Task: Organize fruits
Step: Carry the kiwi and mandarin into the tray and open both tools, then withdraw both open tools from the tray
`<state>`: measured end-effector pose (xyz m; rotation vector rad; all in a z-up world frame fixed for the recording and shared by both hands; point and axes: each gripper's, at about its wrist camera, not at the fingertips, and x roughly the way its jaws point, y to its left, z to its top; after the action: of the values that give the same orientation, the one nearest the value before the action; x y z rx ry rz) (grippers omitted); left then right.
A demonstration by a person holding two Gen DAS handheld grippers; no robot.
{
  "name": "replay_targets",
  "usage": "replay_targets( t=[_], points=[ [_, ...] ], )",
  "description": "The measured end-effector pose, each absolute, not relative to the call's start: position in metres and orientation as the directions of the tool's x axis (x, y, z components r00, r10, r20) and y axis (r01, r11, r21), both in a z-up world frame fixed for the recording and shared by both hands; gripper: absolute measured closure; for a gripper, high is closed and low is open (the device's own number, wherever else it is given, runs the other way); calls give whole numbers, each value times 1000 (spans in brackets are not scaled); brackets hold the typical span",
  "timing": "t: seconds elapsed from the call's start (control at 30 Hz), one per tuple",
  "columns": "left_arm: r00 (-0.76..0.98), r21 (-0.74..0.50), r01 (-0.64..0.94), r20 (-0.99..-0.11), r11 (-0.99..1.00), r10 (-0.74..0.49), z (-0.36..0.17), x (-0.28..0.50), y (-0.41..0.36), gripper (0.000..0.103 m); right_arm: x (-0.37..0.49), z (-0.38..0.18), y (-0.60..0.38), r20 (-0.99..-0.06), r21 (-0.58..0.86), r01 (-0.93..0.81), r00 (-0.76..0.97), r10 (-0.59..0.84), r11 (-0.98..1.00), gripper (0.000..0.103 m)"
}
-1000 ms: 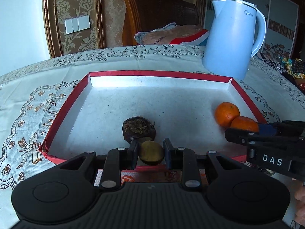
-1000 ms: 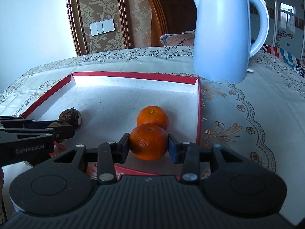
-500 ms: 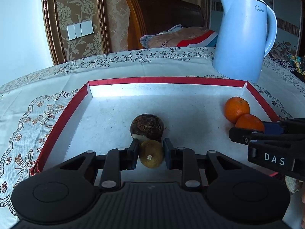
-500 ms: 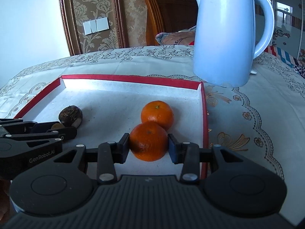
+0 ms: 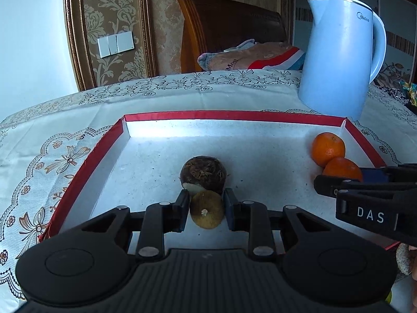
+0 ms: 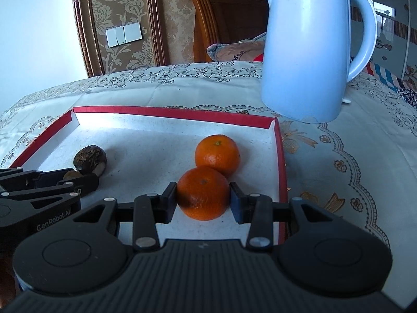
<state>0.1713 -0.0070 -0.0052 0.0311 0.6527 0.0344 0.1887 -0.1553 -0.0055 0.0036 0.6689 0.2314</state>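
Note:
A red-rimmed white tray (image 5: pixel 234 116) lies on the table. My left gripper (image 5: pixel 206 207) is shut on a small brown kiwi (image 5: pixel 207 210), held low over the tray and touching a dark hairy round fruit (image 5: pixel 203 173) just beyond it. My right gripper (image 6: pixel 203 200) is shut on an orange mandarin (image 6: pixel 203 193), low in the tray's right part, against a second mandarin (image 6: pixel 217 154) behind it. The dark fruit (image 6: pixel 90 157) and the left gripper also show in the right wrist view, at the left.
A pale blue electric kettle (image 6: pixel 307 47) stands on the lace tablecloth (image 6: pixel 351 143) just beyond the tray's far right corner. A wooden chair (image 5: pixel 229 26) with a folded cloth stands behind the table. The tray's right wall (image 6: pixel 282 172) is close to my right gripper.
Both grippers have moved forward over the tray's near rim and lower into it, each still holding its fruit. The kiwi now touches the dark fruit, the held mandarin the other mandarin.

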Motion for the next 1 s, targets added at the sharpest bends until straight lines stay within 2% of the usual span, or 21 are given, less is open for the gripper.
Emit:
replay_targets(
  t=[0.2, 0.27, 0.3, 0.33, 0.4, 0.53, 0.67, 1.0],
  points=[
    [792, 23, -31, -609, 999, 38, -5, 171, -4, 72, 186, -6, -155, -607, 77, -209, 766, 212, 975, 62],
    [790, 20, -38, -611, 999, 43, -4, 171, -3, 60, 185, -7, -156, -606, 80, -207, 767, 212, 975, 62],
    [790, 5, -33, -613, 999, 29, -4, 171, -1, 45, 184, -7, -156, -603, 80, -205, 769, 211, 975, 62],
    [792, -10, -27, -610, 1000, 15, -4, 170, 0, 39, 184, -7, -157, -602, 82, -203, 770, 210, 976, 59],
    [797, -5, -28, -603, 1000, 19, -4, 169, -1, 39, 183, -7, -156, -600, 79, -203, 772, 209, 976, 55],
    [795, 22, -16, -606, 1000, 26, -7, 169, -6, 39, 181, -7, -155, -600, 72, -206, 773, 207, 976, 53],
    [795, 21, -20, -606, 1000, 28, -7, 170, -5, 39, 181, -5, -156, -591, 73, -197, 781, 202, 978, 40],
    [791, -6, -30, -611, 1000, 20, -6, 170, -1, 37, 178, -5, -155, -582, 61, -199, 789, 197, 978, 34]
  ],
)
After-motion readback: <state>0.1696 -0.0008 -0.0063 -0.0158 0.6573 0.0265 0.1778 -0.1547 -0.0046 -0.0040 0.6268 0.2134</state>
